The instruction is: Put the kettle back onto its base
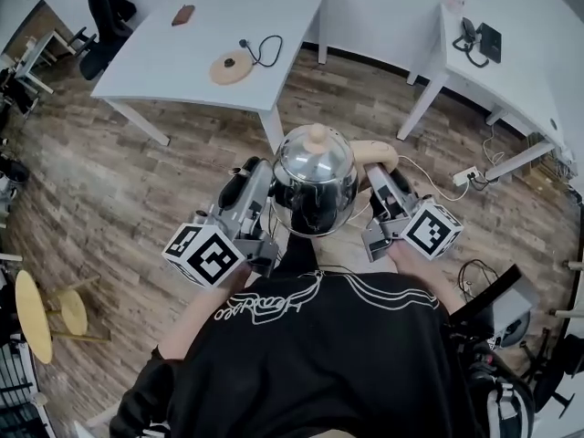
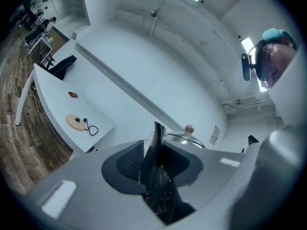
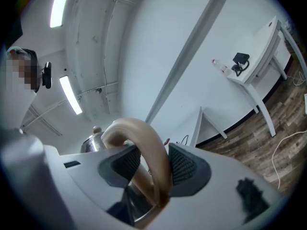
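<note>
A shiny steel kettle [image 1: 315, 182] with a tan knob on its lid hangs over the wooden floor between my two grippers. My left gripper [image 1: 263, 182] is shut on the dark spout [image 2: 156, 145]; the lid [image 2: 183, 138] shows just beyond it. My right gripper [image 1: 376, 179] is shut on the curved tan handle [image 3: 146, 147], with its ribbed pads on either side. The round tan base [image 1: 231, 66] with its black cord lies on the white table [image 1: 274, 7] ahead, apart from the kettle. In the left gripper view the base [image 2: 74, 121] shows far off at the left.
A small brown object [image 1: 183, 14] lies on the same table, and a black chair [image 1: 105, 12] stands at its left end. A second white desk [image 1: 511, 71] with a telephone [image 1: 476, 38] is at the right. A power strip [image 1: 467, 175] lies on the floor. A yellow stool [image 1: 36, 313] stands at the left.
</note>
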`<act>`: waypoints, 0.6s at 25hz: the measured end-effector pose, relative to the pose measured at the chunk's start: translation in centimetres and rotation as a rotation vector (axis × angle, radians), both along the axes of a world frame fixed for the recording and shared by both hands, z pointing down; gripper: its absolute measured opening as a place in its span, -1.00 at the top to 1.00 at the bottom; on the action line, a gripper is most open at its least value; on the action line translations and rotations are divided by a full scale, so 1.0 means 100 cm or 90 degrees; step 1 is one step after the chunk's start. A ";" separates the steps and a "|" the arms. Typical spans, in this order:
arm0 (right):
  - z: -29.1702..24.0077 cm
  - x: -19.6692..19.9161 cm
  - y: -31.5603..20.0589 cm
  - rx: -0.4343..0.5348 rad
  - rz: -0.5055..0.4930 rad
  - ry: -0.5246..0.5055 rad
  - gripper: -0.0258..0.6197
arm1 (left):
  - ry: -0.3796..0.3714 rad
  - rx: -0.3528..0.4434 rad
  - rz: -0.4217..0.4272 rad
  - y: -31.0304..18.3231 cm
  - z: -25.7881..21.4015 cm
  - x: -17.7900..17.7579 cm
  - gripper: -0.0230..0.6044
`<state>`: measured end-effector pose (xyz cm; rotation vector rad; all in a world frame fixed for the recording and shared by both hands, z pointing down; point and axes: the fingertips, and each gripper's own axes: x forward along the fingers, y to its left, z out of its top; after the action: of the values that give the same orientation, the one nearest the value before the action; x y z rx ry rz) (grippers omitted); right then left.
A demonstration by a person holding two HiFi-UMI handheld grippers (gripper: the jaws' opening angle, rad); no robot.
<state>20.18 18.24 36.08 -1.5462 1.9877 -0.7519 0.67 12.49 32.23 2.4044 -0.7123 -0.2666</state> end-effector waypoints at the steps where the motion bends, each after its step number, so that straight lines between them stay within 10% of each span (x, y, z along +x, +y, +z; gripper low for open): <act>1: 0.002 0.005 -0.013 -0.005 0.000 0.000 0.39 | 0.000 -0.006 0.001 -0.013 0.003 0.005 0.60; 15: 0.014 -0.020 -0.277 -0.019 -0.081 0.019 0.39 | 0.015 -0.024 -0.065 -0.253 0.025 -0.025 0.60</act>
<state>18.13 -9.49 37.44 -1.4667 2.1222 -0.8159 -1.82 -12.84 34.78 2.3290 -0.8243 -0.3199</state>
